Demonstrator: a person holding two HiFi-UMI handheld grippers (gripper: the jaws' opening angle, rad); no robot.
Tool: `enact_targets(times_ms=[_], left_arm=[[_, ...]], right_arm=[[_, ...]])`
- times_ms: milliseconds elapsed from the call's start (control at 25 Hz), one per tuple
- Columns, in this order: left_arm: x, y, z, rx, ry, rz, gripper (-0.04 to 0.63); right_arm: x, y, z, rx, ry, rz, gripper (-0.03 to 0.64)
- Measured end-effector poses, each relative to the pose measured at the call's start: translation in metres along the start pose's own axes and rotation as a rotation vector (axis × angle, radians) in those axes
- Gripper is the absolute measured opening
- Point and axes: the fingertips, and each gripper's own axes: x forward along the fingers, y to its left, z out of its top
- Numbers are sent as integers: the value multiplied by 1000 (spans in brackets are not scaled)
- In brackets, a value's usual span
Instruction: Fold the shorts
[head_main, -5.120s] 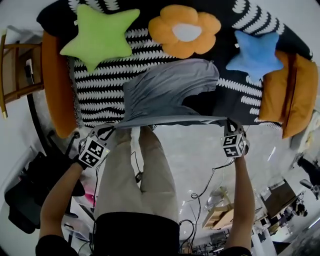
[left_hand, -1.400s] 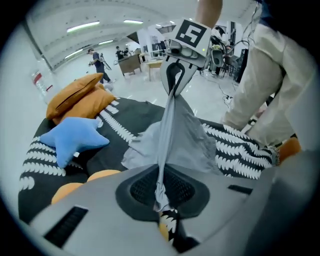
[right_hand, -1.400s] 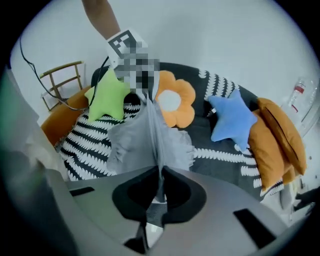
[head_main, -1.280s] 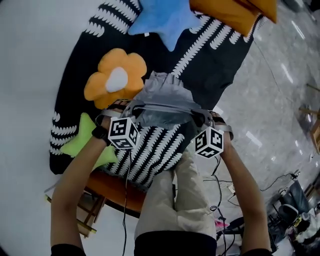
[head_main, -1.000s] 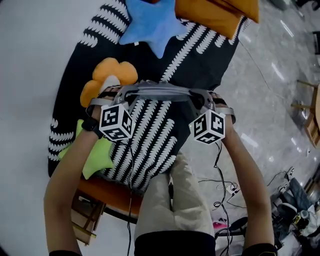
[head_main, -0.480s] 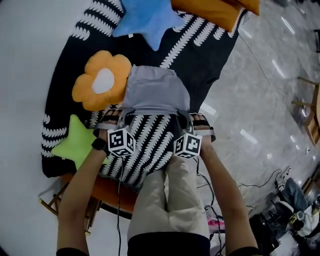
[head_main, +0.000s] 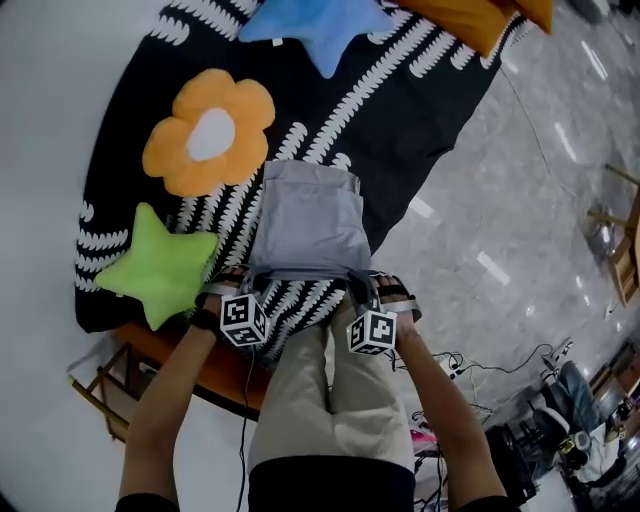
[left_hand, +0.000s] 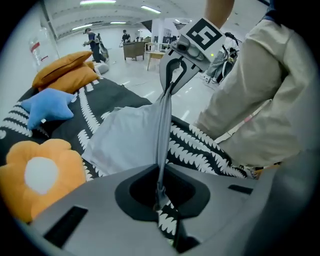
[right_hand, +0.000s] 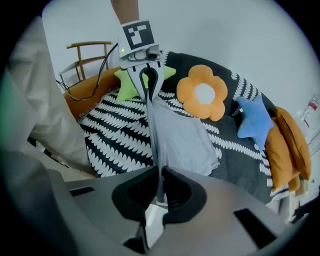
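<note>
Black throw (head_main: 430, 110) with white leaf print sits under everything. Grey shorts (head_main: 308, 215) lie mostly flat on it, mid-frame in head view, with the near edge pulled taut between the 2 grippers. Orange flower cushion (head_main: 208, 132) is at 10 o'clock of the shorts, green star cushion (head_main: 160, 265) at 8, blue star cushion (head_main: 315, 22) at 12. Left gripper (head_main: 243, 284) is at the shorts' 7 o'clock corner, right gripper (head_main: 366, 288) at 5. Both jaw pairs are pressed together, each pinching 1 corner of that edge.

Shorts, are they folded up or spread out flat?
Folded: the shorts lie as one neat rectangle on the blanket, no separate legs. The left gripper and right gripper pinch its near edge.
</note>
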Motion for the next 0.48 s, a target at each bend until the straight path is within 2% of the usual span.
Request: enact_targets(times_ms=[80,200,280,320,360,400,440,480], left_arm=[[-1,18,6,7,-3,-28,29],[3,74,19,32,-1,-91,29],[14,111,26,12,4,-124,29],[23,130,28,-6,9,-106,33],[33,153,28,-25,21,-58,65],[41,179,27,-50,38,12,130],[44,207,26,-84,57,93,205],[43,236,27,-125,71,171,237]], right_arm=[[0,-15,3,6,-31,61,37],[8,-64,5,50,-74,177,35],[22,-97,-1,73,-54,232,35],[34,-112,-7,103,-29,249,35],[48,-131,-12,147,-1,245,42],[62,-155,-17,199,24,213,82],[73,-184,-21,250,38,154,174],[78,-217,-23,293,35,72,218]])
